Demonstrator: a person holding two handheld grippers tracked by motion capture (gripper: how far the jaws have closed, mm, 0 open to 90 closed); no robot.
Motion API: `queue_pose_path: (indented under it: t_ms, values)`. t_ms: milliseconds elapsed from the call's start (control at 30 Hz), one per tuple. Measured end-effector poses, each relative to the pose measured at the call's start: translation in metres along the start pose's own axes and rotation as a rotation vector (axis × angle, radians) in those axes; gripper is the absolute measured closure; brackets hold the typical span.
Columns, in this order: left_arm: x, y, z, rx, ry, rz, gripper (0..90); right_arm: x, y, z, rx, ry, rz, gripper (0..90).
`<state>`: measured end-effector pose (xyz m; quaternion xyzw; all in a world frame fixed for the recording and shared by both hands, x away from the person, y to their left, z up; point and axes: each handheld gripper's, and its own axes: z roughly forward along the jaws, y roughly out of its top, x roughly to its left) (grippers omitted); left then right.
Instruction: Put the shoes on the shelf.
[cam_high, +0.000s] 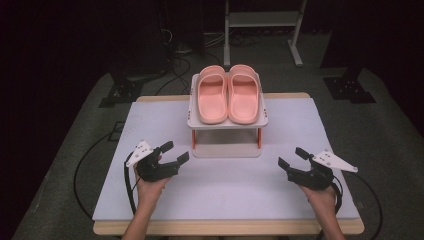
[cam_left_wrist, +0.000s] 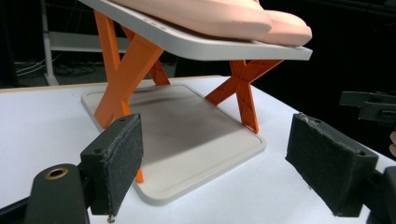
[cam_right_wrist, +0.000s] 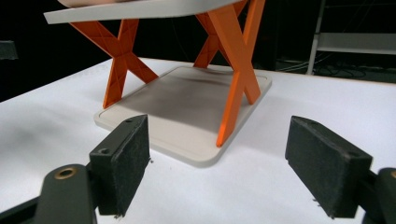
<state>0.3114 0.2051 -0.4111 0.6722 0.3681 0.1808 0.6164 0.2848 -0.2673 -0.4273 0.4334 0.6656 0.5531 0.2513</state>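
Observation:
A pair of pink slippers (cam_high: 227, 95) lies side by side on the top shelf (cam_high: 194, 122) of a small white rack with orange cross legs (cam_left_wrist: 125, 70). Its lower shelf (cam_left_wrist: 196, 140) is bare. My left gripper (cam_high: 175, 152) hovers over the white table, left of the rack's front, jaws wide apart with nothing between them. The right gripper (cam_high: 291, 156) mirrors it on the right side, open and holding nothing. In the left gripper view the slippers (cam_left_wrist: 219, 16) overhang the shelf edge, and both pads (cam_left_wrist: 119, 161) face the lower shelf. The right gripper's pads (cam_right_wrist: 126, 158) frame the rack's base (cam_right_wrist: 187, 112).
The white table top (cam_high: 150, 130) has a wooden rim at its front edge. Behind the table stand a metal frame (cam_high: 262, 25), cables on the dark floor and black stands. Cables trail from both grippers to the floor.

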Motion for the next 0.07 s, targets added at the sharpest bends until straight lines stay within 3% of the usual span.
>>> queue_pose_path:
  t_ms: [67]
  values:
    - [-0.0023, -0.0052, -0.0036, -0.003, 0.001, 0.003, 17.9, -0.001, -0.0063, -0.0046, -0.004, -0.002, 0.0, 20.3]
